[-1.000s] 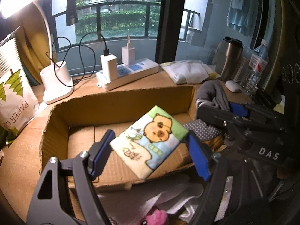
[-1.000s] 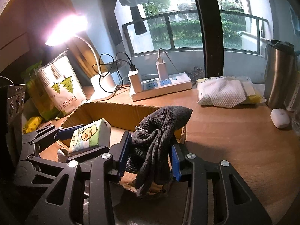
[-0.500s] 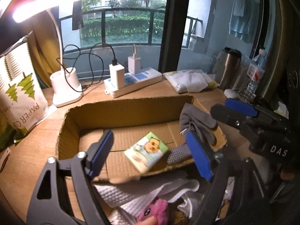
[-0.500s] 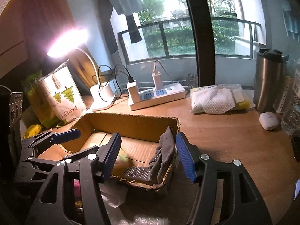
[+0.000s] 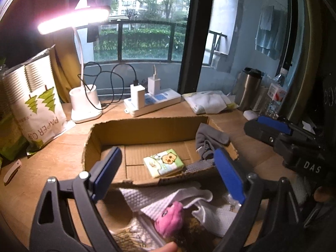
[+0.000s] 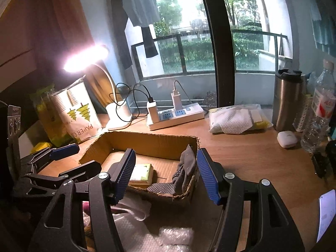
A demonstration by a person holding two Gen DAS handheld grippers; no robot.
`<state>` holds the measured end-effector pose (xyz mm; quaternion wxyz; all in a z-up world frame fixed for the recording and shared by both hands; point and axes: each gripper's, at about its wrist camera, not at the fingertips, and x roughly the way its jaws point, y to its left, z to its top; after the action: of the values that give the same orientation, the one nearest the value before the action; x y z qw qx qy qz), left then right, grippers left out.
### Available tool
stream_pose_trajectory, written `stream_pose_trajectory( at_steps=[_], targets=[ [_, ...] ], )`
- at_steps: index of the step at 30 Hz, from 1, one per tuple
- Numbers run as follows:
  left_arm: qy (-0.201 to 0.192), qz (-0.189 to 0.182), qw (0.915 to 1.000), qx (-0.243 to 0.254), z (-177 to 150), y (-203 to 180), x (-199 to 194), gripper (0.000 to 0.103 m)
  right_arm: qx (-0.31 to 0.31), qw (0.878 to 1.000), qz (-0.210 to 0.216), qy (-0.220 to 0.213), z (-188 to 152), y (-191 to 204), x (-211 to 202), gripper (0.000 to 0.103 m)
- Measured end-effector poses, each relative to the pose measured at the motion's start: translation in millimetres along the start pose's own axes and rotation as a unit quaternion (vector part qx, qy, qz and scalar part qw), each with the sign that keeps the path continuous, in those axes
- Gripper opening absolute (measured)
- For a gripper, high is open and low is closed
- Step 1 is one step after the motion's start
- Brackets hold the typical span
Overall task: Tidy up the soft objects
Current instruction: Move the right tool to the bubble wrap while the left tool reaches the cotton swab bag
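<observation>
A cartoon-printed tissue pack (image 5: 164,162) lies flat on the floor of the open cardboard box (image 5: 147,130). A grey dotted glove (image 5: 208,138) hangs over the box's right wall. My left gripper (image 5: 166,155) hovers in front of the box, its jaws opening, with nothing held. In the right wrist view the pack (image 6: 141,173) and glove (image 6: 185,166) sit in the box (image 6: 147,141), and my right gripper (image 6: 166,154) stands open and empty before it. A white cloth (image 5: 159,197) and a pink plush (image 5: 170,216) lie near the front.
Behind the box stand a lit desk lamp (image 5: 85,105), a power strip (image 5: 153,103) with chargers and a paper-cup bag (image 5: 35,105). To the right are a wipes pack (image 6: 237,119), a steel tumbler (image 6: 288,100), a water bottle (image 6: 319,113) and an earbud case (image 6: 286,139). Bubble wrap (image 6: 168,237) lies nearest.
The left gripper released the tissue pack into the box and the right gripper released the glove onto the box wall. Both grippers opened and drew back and up.
</observation>
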<state>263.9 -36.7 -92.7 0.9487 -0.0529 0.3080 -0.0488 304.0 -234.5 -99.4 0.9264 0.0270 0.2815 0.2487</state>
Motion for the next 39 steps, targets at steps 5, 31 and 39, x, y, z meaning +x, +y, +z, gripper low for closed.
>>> stream_pose_trajectory(
  at_steps=[5,31,39],
  targets=[
    [-0.012,-0.001,0.9999,0.0,-5.9,0.4,-20.5,0.091,-0.003,1.0,-0.003,-0.006,-6.1,7.7,-16.1,0.064],
    [0.004,0.001,0.9996,-0.027,-65.0,13.2,-50.9,0.091,-0.006,0.998,-0.047,0.045,-73.9,10.6,-39.9,0.064],
    [0.033,0.008,0.9992,-0.023,-82.5,14.5,-35.2,0.091,-0.002,0.996,-0.051,0.079,-92.2,5.4,-19.8,0.064]
  ],
)
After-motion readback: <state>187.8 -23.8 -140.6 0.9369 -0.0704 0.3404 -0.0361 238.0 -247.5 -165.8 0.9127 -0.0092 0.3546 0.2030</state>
